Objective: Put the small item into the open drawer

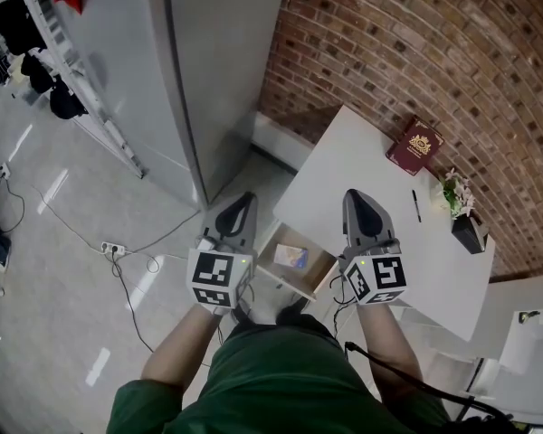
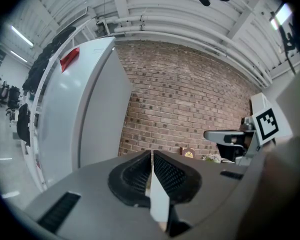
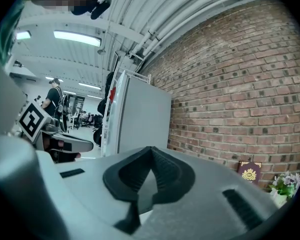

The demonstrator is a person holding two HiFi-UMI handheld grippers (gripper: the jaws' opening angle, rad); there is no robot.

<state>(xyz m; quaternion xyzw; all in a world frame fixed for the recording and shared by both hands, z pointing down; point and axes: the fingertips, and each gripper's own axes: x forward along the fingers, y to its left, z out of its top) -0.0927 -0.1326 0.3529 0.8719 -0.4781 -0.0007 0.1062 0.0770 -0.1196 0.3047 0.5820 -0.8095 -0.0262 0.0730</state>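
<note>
Drawer (image 1: 319,262) stands pulled out under the desk's (image 1: 371,165) near left corner, and a small packet (image 1: 290,257) lies flat inside it. The left gripper (image 1: 242,202) and right gripper (image 1: 355,199) hover on either side, both with jaws closed on nothing. Only the head view shows the drawer and packet. The gripper views face the brick wall (image 3: 240,84) and a red book (image 3: 250,173).

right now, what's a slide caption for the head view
Both shut, the left claw and right claw flank the open drawer of the white desk, a small item lying inside.
</note>
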